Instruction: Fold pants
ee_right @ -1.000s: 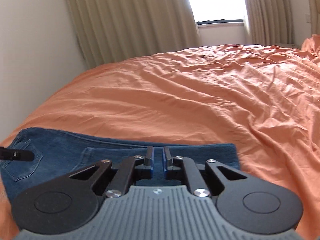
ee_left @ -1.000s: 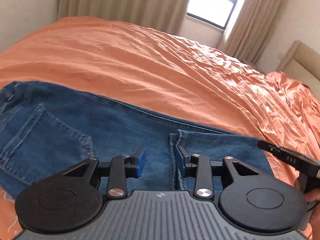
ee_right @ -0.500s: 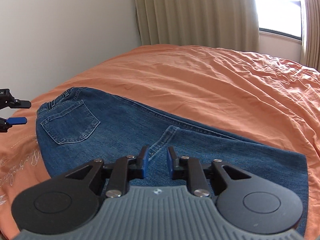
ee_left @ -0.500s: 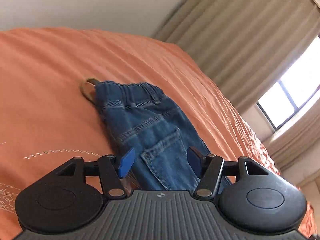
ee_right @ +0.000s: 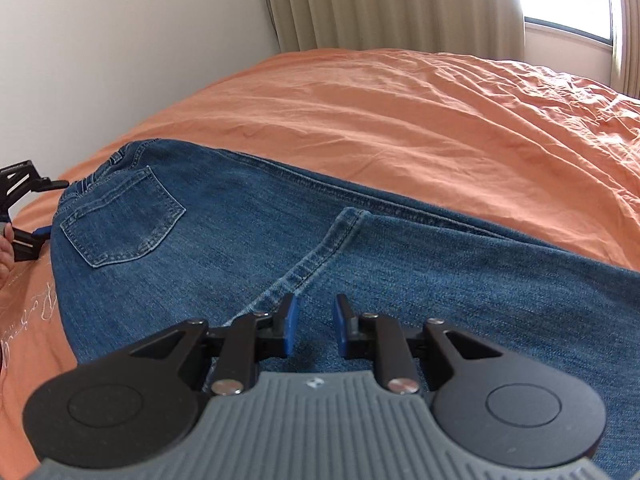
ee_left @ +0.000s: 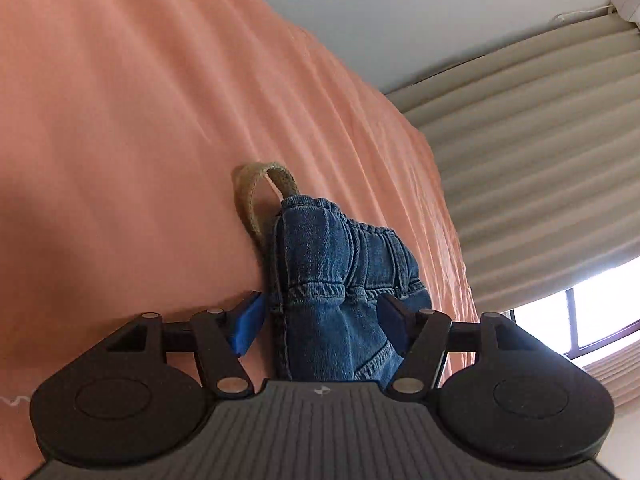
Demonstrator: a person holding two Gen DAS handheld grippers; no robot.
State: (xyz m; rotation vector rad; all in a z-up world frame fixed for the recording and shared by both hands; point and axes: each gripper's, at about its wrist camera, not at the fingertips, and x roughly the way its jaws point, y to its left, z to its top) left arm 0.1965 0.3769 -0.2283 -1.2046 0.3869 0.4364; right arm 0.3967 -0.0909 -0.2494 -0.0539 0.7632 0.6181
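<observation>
One pair of jeans [ee_right: 360, 248], two claws, one orange bedspread [ee_right: 400, 112].

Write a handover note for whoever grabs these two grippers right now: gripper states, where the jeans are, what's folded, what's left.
Left gripper: jaws opening, astride the jeans' waistband, pads not pressing it.
Right gripper: jaws slightly apart, empty, over the leg fabric.
Jeans: flat on the orange bedsheet, back pocket up, leg hem already folded back over the legs.
Left: grip the waistband end, make the next fold, smooth.
</observation>
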